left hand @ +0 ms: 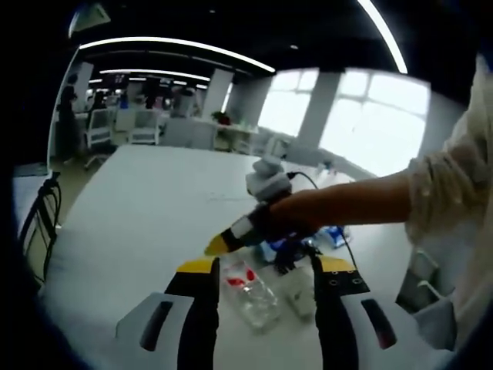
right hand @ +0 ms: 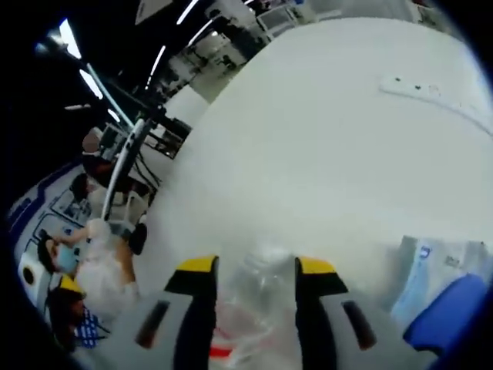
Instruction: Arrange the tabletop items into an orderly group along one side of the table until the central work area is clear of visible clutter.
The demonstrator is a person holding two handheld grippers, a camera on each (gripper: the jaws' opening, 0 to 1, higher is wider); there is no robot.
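One white tabletop (left hand: 146,200) carries the clutter near its edge. One clear plastic packet (left hand: 250,293), red-marked, lies between the spread jaws of the left gripper (left hand: 262,270), long axis running forward. In the right gripper view, the right gripper (right hand: 250,270) is seen straddling clear plastic (right hand: 258,297); contact cannot be told.

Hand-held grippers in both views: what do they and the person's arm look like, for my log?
Left hand-held gripper and right hand-held gripper: each has two black jaws with yellow tips, rising from light grey bodies with dark oval slots. The right one, seen in the left gripper view, carries a grey block with a thin black cable trailing from it. The person wears a cream knitted sleeve.
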